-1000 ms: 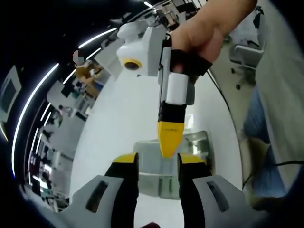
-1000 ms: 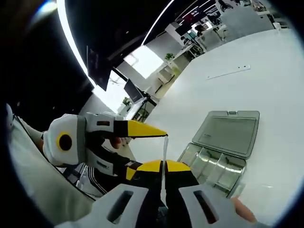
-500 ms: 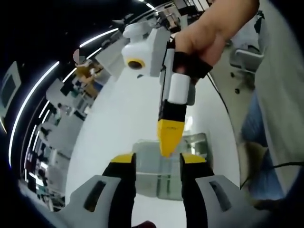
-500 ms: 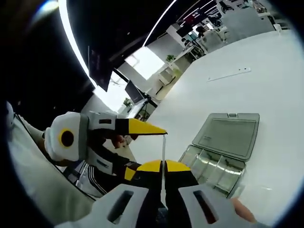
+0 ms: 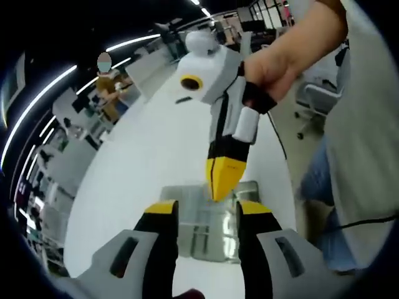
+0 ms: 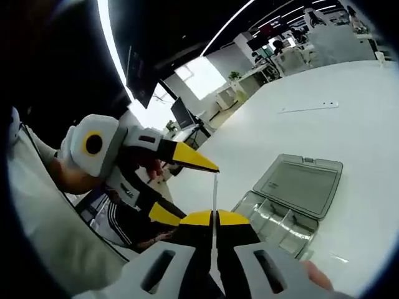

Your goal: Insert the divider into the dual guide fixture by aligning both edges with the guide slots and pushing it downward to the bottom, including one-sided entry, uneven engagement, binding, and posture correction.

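Note:
My right gripper (image 6: pixel 214 215) is shut on a thin clear divider (image 6: pixel 214 194), seen edge-on and standing up out of its yellow jaws. My left gripper (image 6: pixel 196 193) comes in from the left with its jaws apart, and its upper yellow tip is at the divider's top edge. In the left gripper view my left gripper (image 5: pixel 209 209) stands open, with the right gripper (image 5: pixel 223 180) pointing its yellow tip down between the jaws, a hand (image 5: pixel 274 65) holding it. Below them a clear compartment box (image 6: pixel 277 218) lies on the white table (image 6: pixel 349 131) with its lid (image 6: pixel 299 184) open flat.
A thin white strip (image 6: pixel 308 107) lies further off on the table. A cable (image 5: pixel 282 140) runs along the table's right edge, past which stands an office chair (image 5: pixel 315 103). Desks and a person in orange (image 5: pixel 111 87) are far behind.
Both views have tilted with the hands. The right gripper still holds the divider, and the left gripper's upper jaw now slopes down more steeply onto its top edge.

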A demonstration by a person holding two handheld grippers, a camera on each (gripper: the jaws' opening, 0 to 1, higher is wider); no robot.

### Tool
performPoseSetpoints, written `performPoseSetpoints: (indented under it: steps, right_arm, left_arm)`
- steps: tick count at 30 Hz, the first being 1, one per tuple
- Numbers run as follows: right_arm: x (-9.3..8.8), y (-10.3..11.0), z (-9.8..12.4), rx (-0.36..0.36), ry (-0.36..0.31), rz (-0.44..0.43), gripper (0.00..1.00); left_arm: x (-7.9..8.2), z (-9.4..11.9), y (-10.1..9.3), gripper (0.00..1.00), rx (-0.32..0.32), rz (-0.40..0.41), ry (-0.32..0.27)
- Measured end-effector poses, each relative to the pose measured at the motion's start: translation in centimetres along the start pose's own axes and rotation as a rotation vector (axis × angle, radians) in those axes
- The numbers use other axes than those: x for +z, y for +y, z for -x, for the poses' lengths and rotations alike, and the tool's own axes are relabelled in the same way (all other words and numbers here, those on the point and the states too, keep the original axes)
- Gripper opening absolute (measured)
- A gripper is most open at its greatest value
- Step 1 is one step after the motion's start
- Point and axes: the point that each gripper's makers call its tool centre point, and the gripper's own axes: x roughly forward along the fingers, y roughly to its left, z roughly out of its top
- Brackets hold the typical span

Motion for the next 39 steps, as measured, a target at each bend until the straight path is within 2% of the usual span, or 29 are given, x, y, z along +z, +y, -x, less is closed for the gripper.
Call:
performPoseSetpoints:
  steps: [3, 12, 16, 22, 39]
  right_arm:
    - [-0.2, 0.1, 0.0, 0.004, 0.008, 0.023, 0.0]
    - [-0.5, 0.5, 0.0, 0.017, 0.036, 0.129, 0.0]
    - [-0.5, 1.0, -0.1, 0.034, 0.044, 0.176, 0.0]
    - [-0.8, 1.2, -0.2, 0.045, 0.058, 0.23, 0.0]
    - [-1.1, 1.7, -0.2, 0.074, 0.094, 0.385, 0.0]
  left_arm:
    - [-0.3, 0.0, 0.0, 0.34, -0.036, 0.044, 0.007]
    - [-0.2, 0.5, 0.2, 0.27, -0.109, 0.092, 0.004]
    - [-0.2, 0.5, -0.2, 0.24, -0.169, 0.135, -0.004]
    - [-0.2, 0.6, -0.4, 0.14, -0.216, 0.152, -0.001]
    - [0.2, 0.6, -1.1, 0.07, -0.343, 0.173, 0.041]
